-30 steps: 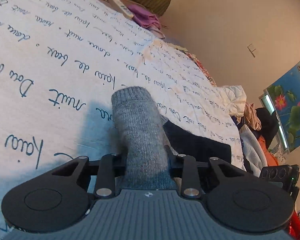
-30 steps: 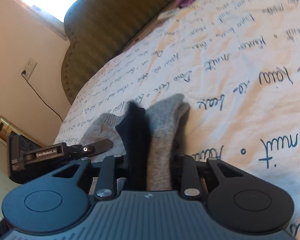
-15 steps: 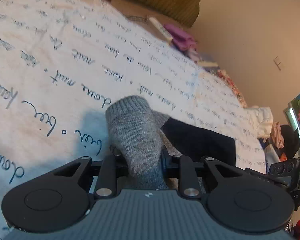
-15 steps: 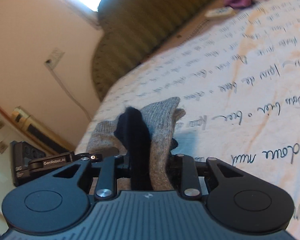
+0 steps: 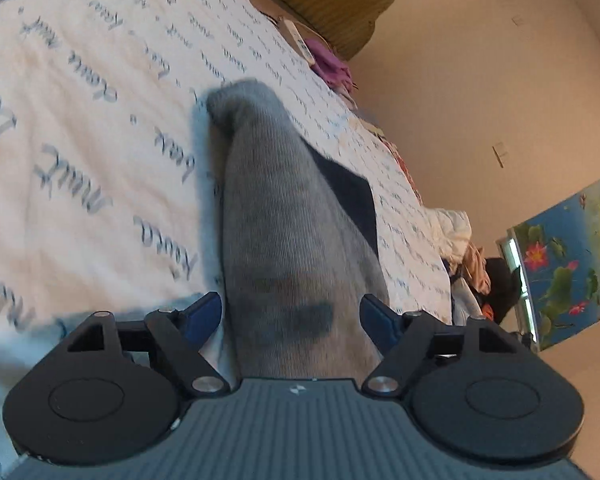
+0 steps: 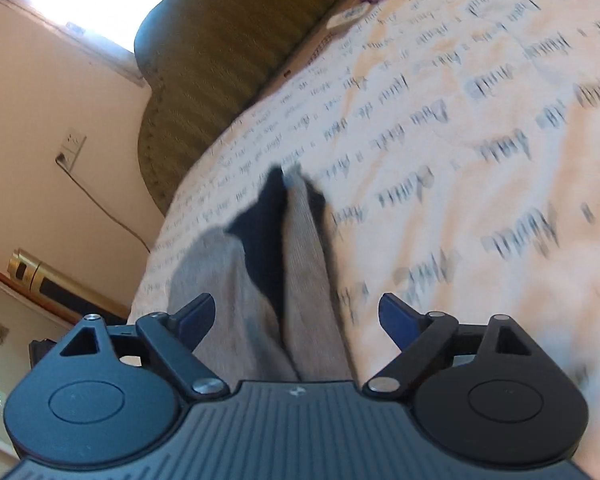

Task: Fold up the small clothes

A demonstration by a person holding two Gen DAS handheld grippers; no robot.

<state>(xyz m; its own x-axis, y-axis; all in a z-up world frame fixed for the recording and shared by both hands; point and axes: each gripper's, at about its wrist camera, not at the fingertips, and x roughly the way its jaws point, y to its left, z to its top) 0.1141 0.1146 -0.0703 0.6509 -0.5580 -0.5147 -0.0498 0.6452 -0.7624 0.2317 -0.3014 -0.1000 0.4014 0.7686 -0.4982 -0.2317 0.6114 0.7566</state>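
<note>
A grey sock (image 5: 288,240) with a black heel patch is lying on a bed covered by a white bedspread (image 5: 80,140) printed with dark handwriting, stretching away from the left tongs (image 5: 290,314). These tongs have just been opening and are now standing wide, with the sock passing between them and neither blue pad pressing it. The right tongs (image 6: 296,314) have also just been opening and are standing wide, the same sock (image 6: 304,280) running between and ahead of them, its far end near a green ribbed headboard (image 6: 220,60).
</note>
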